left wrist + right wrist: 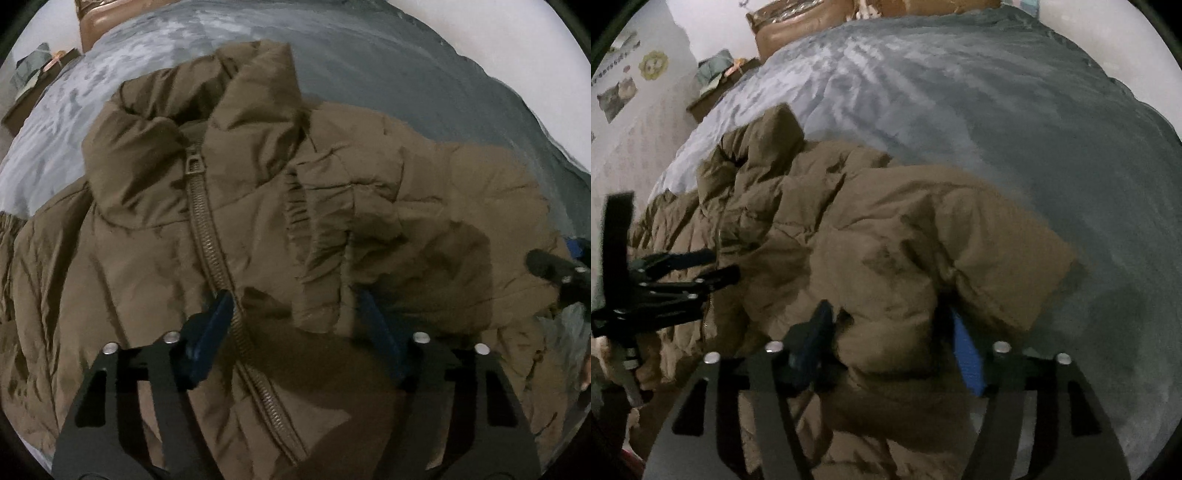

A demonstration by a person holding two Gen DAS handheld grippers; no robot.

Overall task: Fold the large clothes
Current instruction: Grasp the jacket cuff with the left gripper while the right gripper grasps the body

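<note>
Two grippers hang over a brown puffer jacket (258, 206) spread on a grey-blue bed (960, 110). The left gripper (295, 314) stands spread over the zip (207, 236) and a folded-in sleeve, not visibly pinching. The right gripper (890, 325) straddles a puffy sleeve; whether it grips, I cannot tell.

Brown puffer jacket (258, 229) — zipped (collar up) — lies rumpled on the grey bed.

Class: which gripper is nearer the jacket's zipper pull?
Left. The left gripper straddles the zipper line, below the zipper pull. The right gripper sits off at the jacket's folded sleeve side.
</note>
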